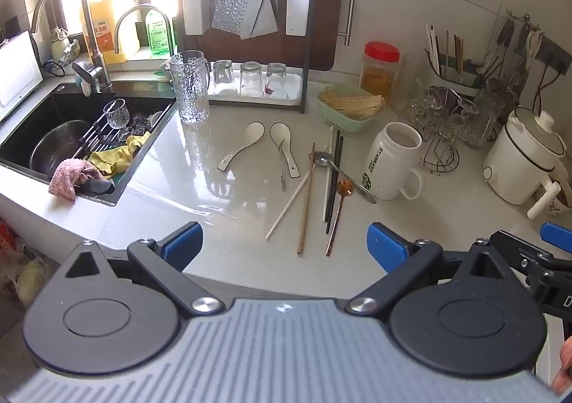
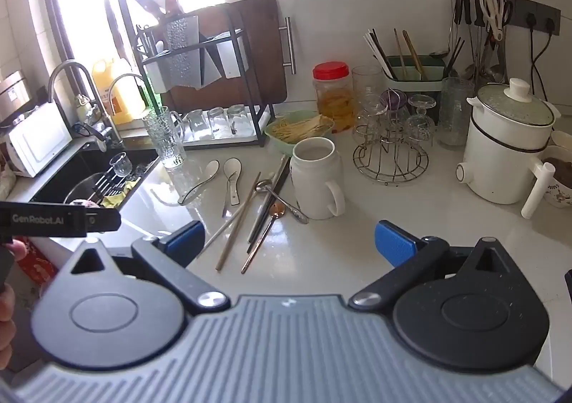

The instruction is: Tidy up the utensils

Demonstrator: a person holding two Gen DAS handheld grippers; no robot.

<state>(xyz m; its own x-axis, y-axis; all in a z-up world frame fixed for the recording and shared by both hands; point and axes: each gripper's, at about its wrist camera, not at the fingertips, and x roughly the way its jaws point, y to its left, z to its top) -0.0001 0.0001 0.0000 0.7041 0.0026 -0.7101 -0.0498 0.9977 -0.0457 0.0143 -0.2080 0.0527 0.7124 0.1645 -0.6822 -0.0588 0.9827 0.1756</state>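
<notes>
Loose utensils lie on the white counter: two white ceramic spoons (image 1: pixel 243 145) (image 1: pixel 286 149), a small metal spoon (image 1: pixel 282 167) across one, a white chopstick (image 1: pixel 287 206), a wooden chopstick (image 1: pixel 306 203), black chopsticks (image 1: pixel 334 185), a steel spoon (image 1: pixel 343 172) and a copper spoon (image 1: pixel 338 215). They also show in the right wrist view, with the wooden chopstick (image 2: pixel 237 222) and copper spoon (image 2: pixel 264 235) nearest. A green utensil holder (image 2: pixel 414 76) with chopsticks stands at the back right. My left gripper (image 1: pixel 284 244) is open and empty, short of the utensils. My right gripper (image 2: pixel 289 242) is open and empty.
A white Starbucks mug (image 1: pixel 391 160) stands right of the utensils. A sink (image 1: pixel 71 138) with dishes is on the left, a glass pitcher (image 1: pixel 189 92) and a rack of glasses (image 1: pixel 250 81) behind. A green basket (image 1: pixel 350 106), a red-lidded jar (image 1: pixel 379 70), a wire glass stand (image 2: pixel 391 153) and a white pot (image 2: pixel 507 145) crowd the right.
</notes>
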